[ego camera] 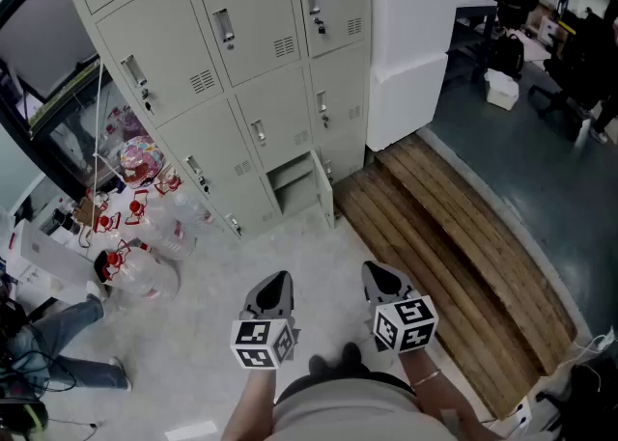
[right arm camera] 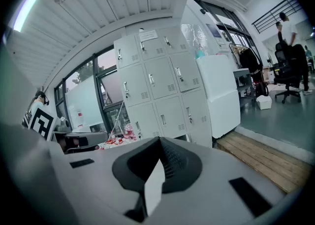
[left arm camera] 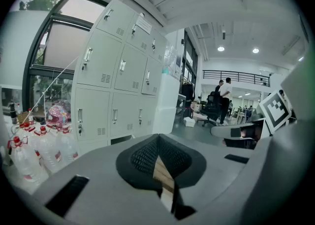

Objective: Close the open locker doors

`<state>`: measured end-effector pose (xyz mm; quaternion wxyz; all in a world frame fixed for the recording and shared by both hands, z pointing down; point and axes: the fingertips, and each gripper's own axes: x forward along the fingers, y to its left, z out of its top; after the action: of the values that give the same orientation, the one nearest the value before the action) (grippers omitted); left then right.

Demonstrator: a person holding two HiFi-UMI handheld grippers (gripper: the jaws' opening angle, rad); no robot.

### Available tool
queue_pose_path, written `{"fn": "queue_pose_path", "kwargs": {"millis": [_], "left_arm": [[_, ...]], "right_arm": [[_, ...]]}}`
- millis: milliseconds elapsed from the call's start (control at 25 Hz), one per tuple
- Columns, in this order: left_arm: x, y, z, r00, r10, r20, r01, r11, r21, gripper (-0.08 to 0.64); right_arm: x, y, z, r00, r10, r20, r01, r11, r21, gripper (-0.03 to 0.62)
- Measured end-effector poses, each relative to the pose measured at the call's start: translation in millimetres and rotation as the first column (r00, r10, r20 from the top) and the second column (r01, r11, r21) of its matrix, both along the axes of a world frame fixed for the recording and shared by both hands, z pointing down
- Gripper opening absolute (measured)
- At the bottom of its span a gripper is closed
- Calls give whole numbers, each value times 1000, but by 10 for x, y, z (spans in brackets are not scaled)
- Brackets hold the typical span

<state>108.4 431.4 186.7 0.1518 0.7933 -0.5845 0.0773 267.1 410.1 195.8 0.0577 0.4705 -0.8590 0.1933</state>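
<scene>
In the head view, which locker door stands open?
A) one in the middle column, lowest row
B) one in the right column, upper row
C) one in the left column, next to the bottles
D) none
A: the open door swings out from the lowest middle compartment, while the other doors lie flush.

Bottles left of lockers

We see a pale grey bank of lockers standing on the floor, three columns wide. Every door in view sits closed but one: in the bottom row the middle compartment gapes, its door swung outward at its right side.
</scene>
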Motion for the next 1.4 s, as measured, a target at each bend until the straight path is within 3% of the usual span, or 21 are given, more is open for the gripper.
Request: {"fn": "queue_pose_path", "kwargs": {"millis": [440, 560, 800, 1080, 1400], "left_arm": [[104, -49, -15, 999, -30, 22, 29, 1000, 8, 20], [75, -87, -3, 999, -44, 28, 44, 999, 5, 20], [-54, -281, 103, 997, -66, 40, 67, 997, -25, 20], [-326, -949, 293, 998, -55, 38, 58, 996, -63, 21], [-804, -2165, 508, 1000, -29, 4, 29, 996, -85, 20]], "right_arm": [[159, -150, -74, 998, 22, 67, -23, 999, 23, 8], [167, -220, -16, 997, 22, 73, -22, 1000, 7, 8], [65, -452, 141, 990, -3, 143, 13, 997, -75, 75], [-229, -1114, 380, 988, 0, 152, 23, 988, -150, 92], [-644, -2297, 542, 993, 36, 116, -14, 983, -185, 100]]}}
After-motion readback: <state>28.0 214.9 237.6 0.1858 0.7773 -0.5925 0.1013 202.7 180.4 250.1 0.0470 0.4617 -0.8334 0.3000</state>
